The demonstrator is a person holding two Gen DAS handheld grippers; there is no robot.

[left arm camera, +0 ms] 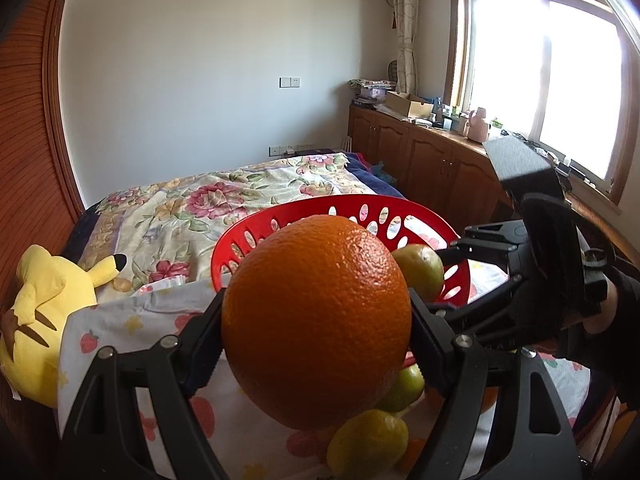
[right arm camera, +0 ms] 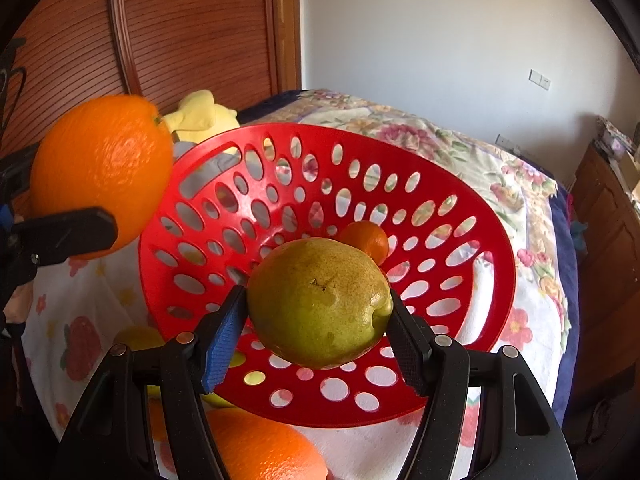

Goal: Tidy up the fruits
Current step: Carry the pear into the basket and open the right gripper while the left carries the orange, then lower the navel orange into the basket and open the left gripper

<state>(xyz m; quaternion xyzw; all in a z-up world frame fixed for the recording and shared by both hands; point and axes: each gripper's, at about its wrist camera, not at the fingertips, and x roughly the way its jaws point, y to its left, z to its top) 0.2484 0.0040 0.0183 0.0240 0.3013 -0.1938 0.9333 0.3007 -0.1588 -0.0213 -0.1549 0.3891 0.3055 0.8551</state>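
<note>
Fingers of the left gripper [left arm camera: 316, 330] pinch a large orange [left arm camera: 316, 322] from both sides, holding it clear of the cloth beside the rim of the red basket [left arm camera: 256, 226], which lies just ahead. The right gripper [right arm camera: 318, 334] clamps a green pear [right arm camera: 319, 304] between its blue-padded and black fingers, over the basket's perforated bowl, where a small tangerine [right arm camera: 366, 242] sits just beyond the pear. Below the left gripper lie a lemon [left arm camera: 366, 444] and another green fruit [left arm camera: 404, 388] on the printed cloth [left arm camera: 132, 320], with a yellow plush toy [left arm camera: 44, 312] off to its left.
</note>
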